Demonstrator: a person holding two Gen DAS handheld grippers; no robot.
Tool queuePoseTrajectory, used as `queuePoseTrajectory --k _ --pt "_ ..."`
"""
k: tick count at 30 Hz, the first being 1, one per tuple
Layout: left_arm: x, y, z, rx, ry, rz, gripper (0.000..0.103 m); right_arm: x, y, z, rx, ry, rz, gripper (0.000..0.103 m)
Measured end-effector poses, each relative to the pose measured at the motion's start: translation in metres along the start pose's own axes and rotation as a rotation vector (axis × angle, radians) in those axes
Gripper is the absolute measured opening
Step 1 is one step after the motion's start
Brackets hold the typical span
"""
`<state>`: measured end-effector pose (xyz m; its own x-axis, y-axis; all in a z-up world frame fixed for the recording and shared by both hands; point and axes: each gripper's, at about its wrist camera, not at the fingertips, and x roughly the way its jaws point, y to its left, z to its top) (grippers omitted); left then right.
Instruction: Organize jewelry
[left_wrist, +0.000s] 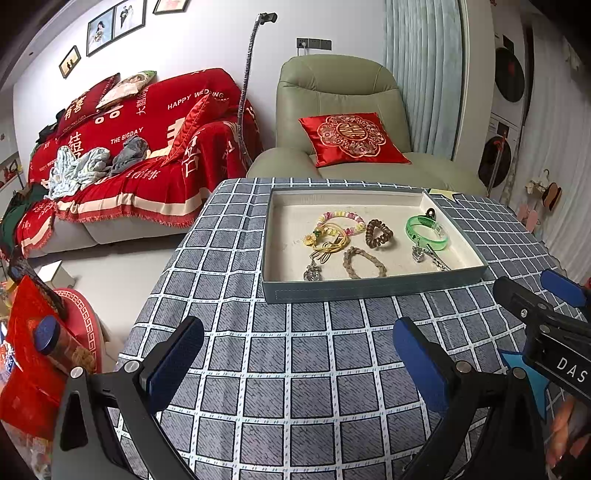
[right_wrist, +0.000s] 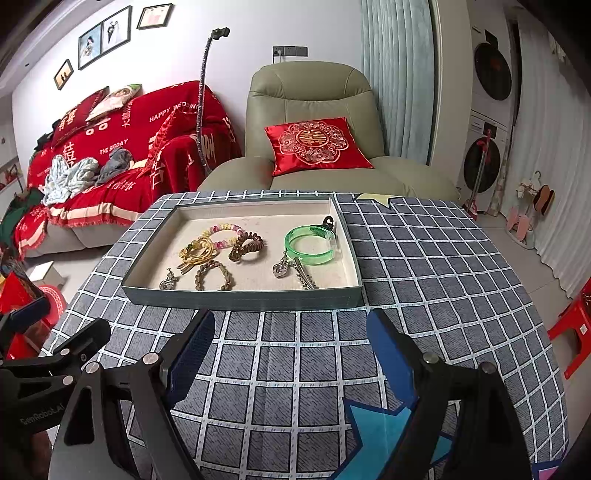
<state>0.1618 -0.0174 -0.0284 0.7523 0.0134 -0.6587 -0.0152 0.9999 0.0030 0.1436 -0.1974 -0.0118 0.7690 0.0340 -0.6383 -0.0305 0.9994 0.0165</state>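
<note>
In the left wrist view, the left hand-held gripper (left_wrist: 295, 365) is hovering with its two blue-padded black fingers spread wide and nothing between them, above a surface (left_wrist: 325, 373) that is wearing a grey-and-white checked cloth. Just ahead, a shallow rectangular grey tray with a cream lining (left_wrist: 373, 290) is sitting on the cloth and holding the jewelry: a pastel beaded bracelet (left_wrist: 341, 218) is lying toward the back left, touching a yellow corded bracelet with a small charm (left_wrist: 330, 240); a brown spiral hair tie (left_wrist: 378, 233) is lying in the middle; a braided khaki bracelet (left_wrist: 364, 263) is lying near the front; a translucent green bangle (left_wrist: 426, 233) is resting at the right, with a silver heart pendant (left_wrist: 418, 254) and a silver hair clip (left_wrist: 437, 258) just beside it, and another silver pendant (left_wrist: 313, 272) is sitting at the front left. The right hand-held gripper (left_wrist: 546, 295) is showing at the right edge. In the right wrist view, the right hand-held gripper (right_wrist: 291, 354) is likewise hanging wide apart and empty over the checked surface (right_wrist: 424, 258), with the same tray (right_wrist: 240, 297) lying straight ahead, the green bangle (right_wrist: 312, 245) at its right side and the braided bracelet (right_wrist: 214, 275) near its front wall. A blue star-shaped paper cutout (right_wrist: 380, 424) is lying on the cloth beneath the fingers. Beyond the surface, an olive-green leather armchair (right_wrist: 314, 92) is carrying a red embroidered cushion (right_wrist: 316, 144).
</note>
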Motion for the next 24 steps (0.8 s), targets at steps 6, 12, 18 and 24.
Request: queuePoseTrajectory --k 6,12,18,24 --pt "-0.0004 0.0001 0.0001 0.0 0.002 -0.001 0.103 -0.0021 0.0008 0.001 0.0 -0.002 0.002 0.086" --pt "0.0006 0.0 -0.0012 0.001 0.003 -0.003 0.103 -0.0026 0.0018 0.002 0.0 -0.002 0.003 0.086" --pt "0.0006 0.0001 -0.001 -0.001 0.003 -0.002 0.103 -0.003 0.0041 0.0034 -0.003 -0.004 0.006 0.086" --pt "0.0003 0.0001 -0.0009 0.0 0.003 -0.002 0.103 -0.0031 0.0044 0.0035 -0.002 -0.005 0.006 0.086"
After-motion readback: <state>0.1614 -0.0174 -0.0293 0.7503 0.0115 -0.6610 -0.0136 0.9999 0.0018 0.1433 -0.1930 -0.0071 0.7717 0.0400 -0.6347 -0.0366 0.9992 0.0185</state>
